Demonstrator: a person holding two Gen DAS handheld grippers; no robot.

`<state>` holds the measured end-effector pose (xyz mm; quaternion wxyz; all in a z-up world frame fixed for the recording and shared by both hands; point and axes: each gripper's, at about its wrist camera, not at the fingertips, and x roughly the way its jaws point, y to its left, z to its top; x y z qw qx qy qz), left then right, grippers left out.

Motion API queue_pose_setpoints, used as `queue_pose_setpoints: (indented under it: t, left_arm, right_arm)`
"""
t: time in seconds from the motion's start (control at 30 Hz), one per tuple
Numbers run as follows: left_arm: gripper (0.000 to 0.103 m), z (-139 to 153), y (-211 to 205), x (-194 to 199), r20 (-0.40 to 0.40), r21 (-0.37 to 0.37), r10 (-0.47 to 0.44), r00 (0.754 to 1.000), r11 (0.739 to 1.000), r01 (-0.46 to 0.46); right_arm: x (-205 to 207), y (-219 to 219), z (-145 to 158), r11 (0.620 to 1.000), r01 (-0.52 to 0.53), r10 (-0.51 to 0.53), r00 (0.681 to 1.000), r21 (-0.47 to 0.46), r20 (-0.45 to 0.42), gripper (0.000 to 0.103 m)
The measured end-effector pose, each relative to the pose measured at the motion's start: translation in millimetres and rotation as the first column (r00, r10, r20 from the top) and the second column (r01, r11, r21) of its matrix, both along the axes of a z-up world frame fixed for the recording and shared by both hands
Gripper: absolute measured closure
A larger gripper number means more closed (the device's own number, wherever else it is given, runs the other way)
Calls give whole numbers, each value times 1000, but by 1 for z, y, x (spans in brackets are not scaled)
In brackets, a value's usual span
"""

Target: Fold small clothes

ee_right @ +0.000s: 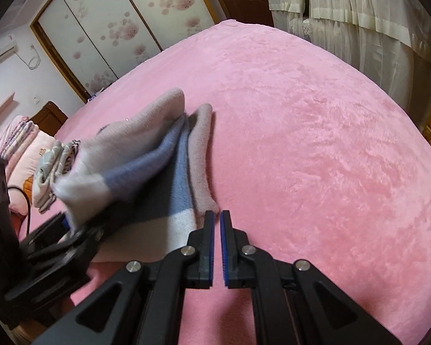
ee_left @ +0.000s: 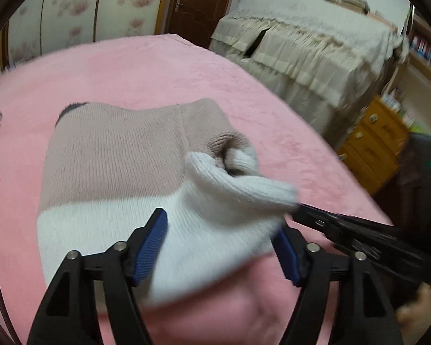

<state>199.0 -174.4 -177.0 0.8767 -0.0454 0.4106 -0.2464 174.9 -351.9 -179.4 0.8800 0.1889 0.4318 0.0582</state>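
Observation:
A knitted sweater point(ee_left: 115, 158), dusty pink above and white at the hem, lies on the pink bedspread point(ee_left: 158, 69). My left gripper point(ee_left: 221, 247) is open, and the white hem lies between its blue pads without being pinched. One sleeve is folded across the body, its white cuff point(ee_left: 244, 189) pointing right. My right gripper point(ee_left: 301, 208) comes in from the right with its tips at that cuff. In the right wrist view the right gripper point(ee_right: 217, 224) is shut with nothing visible between its pads, just beside the sleeve end point(ee_right: 207, 192). The sweater point(ee_right: 146, 143) shows a blue band there, blurred on the left.
A stack of folded clothes point(ee_right: 51, 166) and pink bedding point(ee_right: 20, 143) sit at the bed's left side. Cream-draped furniture point(ee_left: 301, 43) and yellow drawers point(ee_left: 373, 143) stand beyond the bed's right edge. A floral wardrobe point(ee_right: 115, 28) lines the far wall. Pink bedspread point(ee_right: 301, 115) stretches right of the sweater.

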Motion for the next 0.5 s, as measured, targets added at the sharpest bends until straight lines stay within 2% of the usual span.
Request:
queue_pose_setpoints:
  t: [0.03, 0.07, 0.1, 0.17, 0.2, 0.33, 0.43, 0.5]
  left_arm:
    - [31, 5, 4, -5, -14, -31, -12, 1000, 999, 11]
    - [31, 10, 7, -11, -23, -58, -22, 1000, 998, 21]
    - [31, 16, 15, -20, -24, -85, -26, 999, 996, 24]
    - [30, 25, 29, -28, -5, -104, -7, 1000, 995, 6]
    - [29, 29, 40, -34, 12, -105, 21, 1000, 994, -19]
    - [28, 35, 74, -39, 60, -60, 146, 987, 988, -143]
    - [28, 28, 94, -28, 72, 69, 265, 962, 960, -270]
    - [28, 24, 105, -23, 63, 97, 317, 946, 942, -322]
  right_arm:
    - [1, 0, 5, 1000, -8, 8, 1000, 17, 7, 98]
    - [0, -1, 5, 1000, -13, 12, 1000, 27, 11, 91]
    - [1, -1, 11, 999, -19, 18, 1000, 49, 18, 79]
    - [0, -4, 19, 996, -17, 14, 999, 83, 34, 60]
    - [-1, -5, 23, 994, -17, 12, 999, 104, 43, 54]
    - [5, -8, 33, 976, -38, 31, 999, 212, 37, 48]
    - [15, 0, 35, 965, -54, 52, 999, 258, 11, 40]
    - [21, 8, 33, 959, -70, 77, 997, 273, -15, 37]
